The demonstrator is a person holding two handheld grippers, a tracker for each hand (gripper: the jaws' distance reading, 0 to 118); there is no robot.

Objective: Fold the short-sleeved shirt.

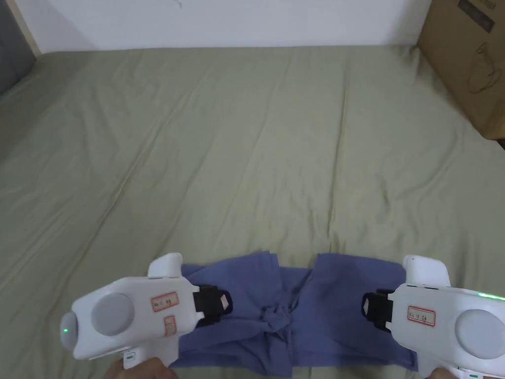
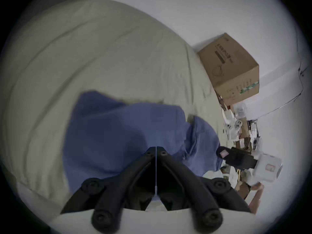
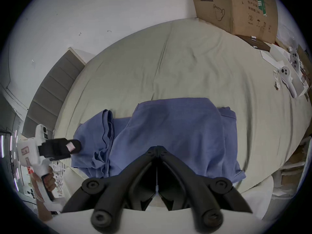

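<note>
The blue short-sleeved shirt (image 1: 296, 306) lies on the olive bed sheet (image 1: 246, 148) close to the near edge, its sides folded in toward a bunched middle. My left gripper (image 1: 226, 301) hovers over the shirt's left part, jaws together and empty. Over the right part, my right gripper (image 1: 366, 306) is likewise shut with nothing between its jaws. The left gripper view has its own closed jaws (image 2: 156, 149) above the shirt (image 2: 126, 136), with the right gripper (image 2: 221, 152) farther off. In the right gripper view, closed jaws (image 3: 157, 148) sit above the shirt (image 3: 177, 136); the left gripper (image 3: 74, 146) is at the left.
A cardboard box (image 1: 468, 64) stands at the bed's far right corner against the white wall. White hand controllers (image 3: 287, 79) and papers lie along the bed's right side. A grey padded headboard (image 3: 50, 94) is on the left. The far bed is wide open sheet.
</note>
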